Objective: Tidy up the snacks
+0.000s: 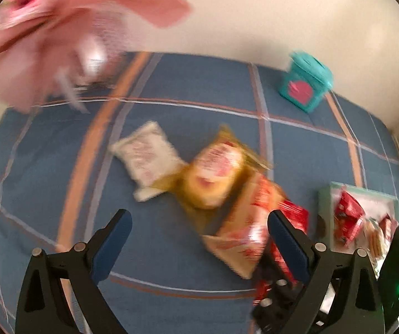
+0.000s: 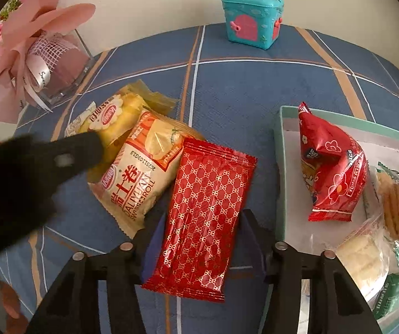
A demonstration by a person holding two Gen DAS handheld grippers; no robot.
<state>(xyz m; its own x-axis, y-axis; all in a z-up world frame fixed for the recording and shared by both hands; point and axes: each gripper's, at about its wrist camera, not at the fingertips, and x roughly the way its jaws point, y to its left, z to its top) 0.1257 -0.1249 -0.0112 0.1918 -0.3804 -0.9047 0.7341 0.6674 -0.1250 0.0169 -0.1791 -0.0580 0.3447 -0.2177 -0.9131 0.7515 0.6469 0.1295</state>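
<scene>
Right gripper [image 2: 199,222] jaws clamp the red patterned packet [image 2: 202,211] — lift it clear, then set it inside the tray [image 2: 279,150] at the table's right edge. Left gripper [image 1: 199,228] jaws wide, empty.

our left gripper [image 1: 199,231] points steeply down, its jaws spread wide with nothing between the blue pads [image 1: 110,247]. the left-wrist view is smeared with motion blur. in the right-wrist view it shows as a dark, blurred shape at the left [image 2: 32,172]. our right gripper [image 2: 199,239] also tilts steeply down, jaws drawn in against the sides of a red patterned packet [image 2: 202,217], which is gripped between them.
</scene>
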